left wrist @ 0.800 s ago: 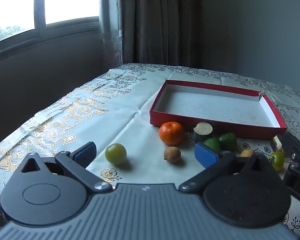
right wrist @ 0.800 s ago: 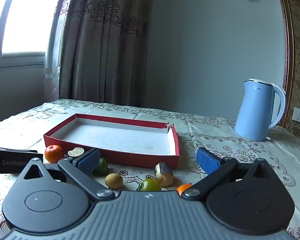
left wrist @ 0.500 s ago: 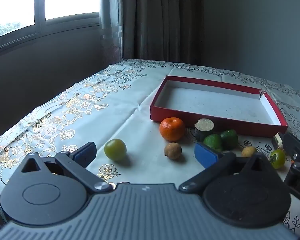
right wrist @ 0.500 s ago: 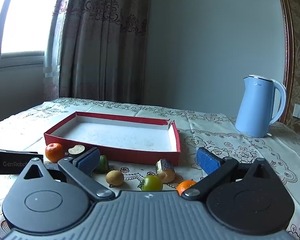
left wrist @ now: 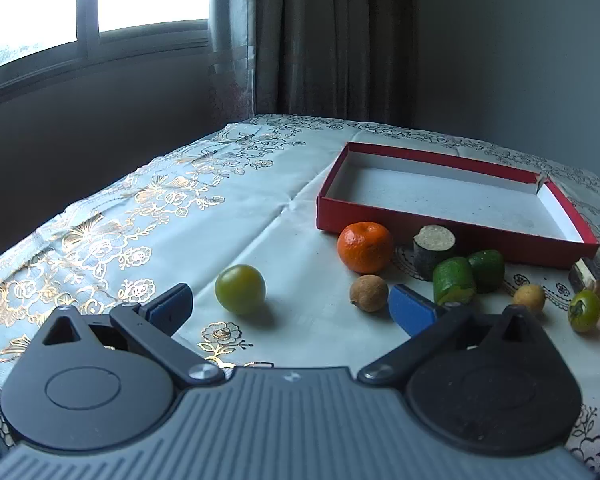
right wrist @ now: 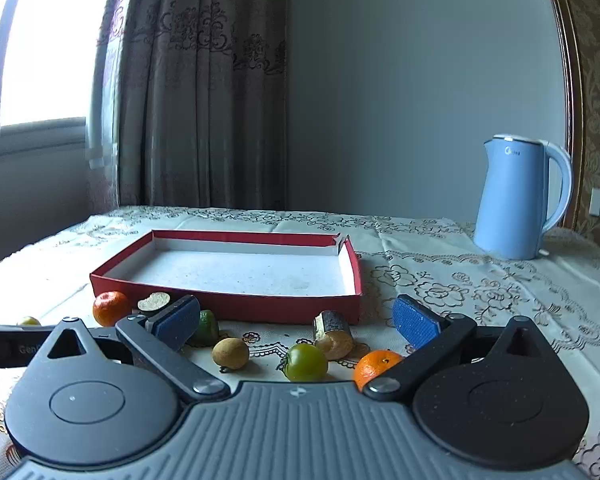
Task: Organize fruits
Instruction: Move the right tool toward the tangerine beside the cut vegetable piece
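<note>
Both the left gripper (left wrist: 290, 308) and the right gripper (right wrist: 296, 320) hold their fingers spread above fruits beside the red tray (right wrist: 228, 306).

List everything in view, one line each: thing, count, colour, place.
box: 1, red with white inside, nothing in it, mid-table
oranges: 2, orange, one by the box's front left corner, one nearer the right side
green tomatoes: 2, yellow-green, one alone at left, one at right
brown round fruits: 2, tan, in front of the box
green chunks: 2, green, side by side before the box
dark-skinned cut pieces: 2, dark skin and pale flesh, along the box front
kettle: 1, light blue, far right
tablecloth: 1, pale with gold flowers
left hand-held gripper: open
right hand-held gripper: open
</note>
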Demonstrator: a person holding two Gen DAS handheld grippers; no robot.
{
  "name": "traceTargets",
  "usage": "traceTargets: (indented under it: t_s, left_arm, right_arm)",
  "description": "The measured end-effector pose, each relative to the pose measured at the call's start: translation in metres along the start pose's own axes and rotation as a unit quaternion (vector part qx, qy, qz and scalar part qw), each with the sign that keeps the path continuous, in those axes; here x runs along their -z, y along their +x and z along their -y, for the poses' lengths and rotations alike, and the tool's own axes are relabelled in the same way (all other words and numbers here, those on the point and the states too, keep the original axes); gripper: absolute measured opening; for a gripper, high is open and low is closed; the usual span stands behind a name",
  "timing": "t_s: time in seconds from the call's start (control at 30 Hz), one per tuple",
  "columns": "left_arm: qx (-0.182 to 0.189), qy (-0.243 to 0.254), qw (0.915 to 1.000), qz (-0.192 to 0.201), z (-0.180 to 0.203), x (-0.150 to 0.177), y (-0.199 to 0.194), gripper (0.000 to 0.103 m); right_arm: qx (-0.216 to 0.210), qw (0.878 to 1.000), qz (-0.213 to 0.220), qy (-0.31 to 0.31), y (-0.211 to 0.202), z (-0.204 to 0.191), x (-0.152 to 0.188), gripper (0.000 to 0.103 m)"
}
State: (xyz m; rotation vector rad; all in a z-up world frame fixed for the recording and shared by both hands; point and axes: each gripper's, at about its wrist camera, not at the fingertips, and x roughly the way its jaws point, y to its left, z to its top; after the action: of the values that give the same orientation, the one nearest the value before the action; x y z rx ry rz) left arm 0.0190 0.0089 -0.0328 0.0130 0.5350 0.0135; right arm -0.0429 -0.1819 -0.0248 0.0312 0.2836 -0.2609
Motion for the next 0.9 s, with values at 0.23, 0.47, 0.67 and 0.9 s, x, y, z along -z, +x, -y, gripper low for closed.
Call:
traceTargets:
  t_s: [0.23,0.47,0.67,0.9]
  left_arm:
    - [-0.013,-0.019,0.9995,0.021,-0.004,0.004,0.017,0.103]
    - [0.006,0.001,0.9999,-0.015,0.002,0.003,0.03,0.103]
    - [0.003,0.016,0.9999,0.003,0.007,0.004,0.024,0.103]
    - [0.0,0.004,1.0,-0.003,0.003,0.003,0.026,0.103]
  right_arm:
    - [0.004,1.0,0.004,0.014,0.01,0.004,0.009,0.103]
    - [0.001,1.0,-0.002,0.016,0.016,0.004,0.015,0.103]
    - [-0.005,1.0,0.0,0.022,0.017,0.005,0.014,0.103]
    - [-0.007,1.0,-0.001,0.028,0.018,0.007,0.015,0.103]
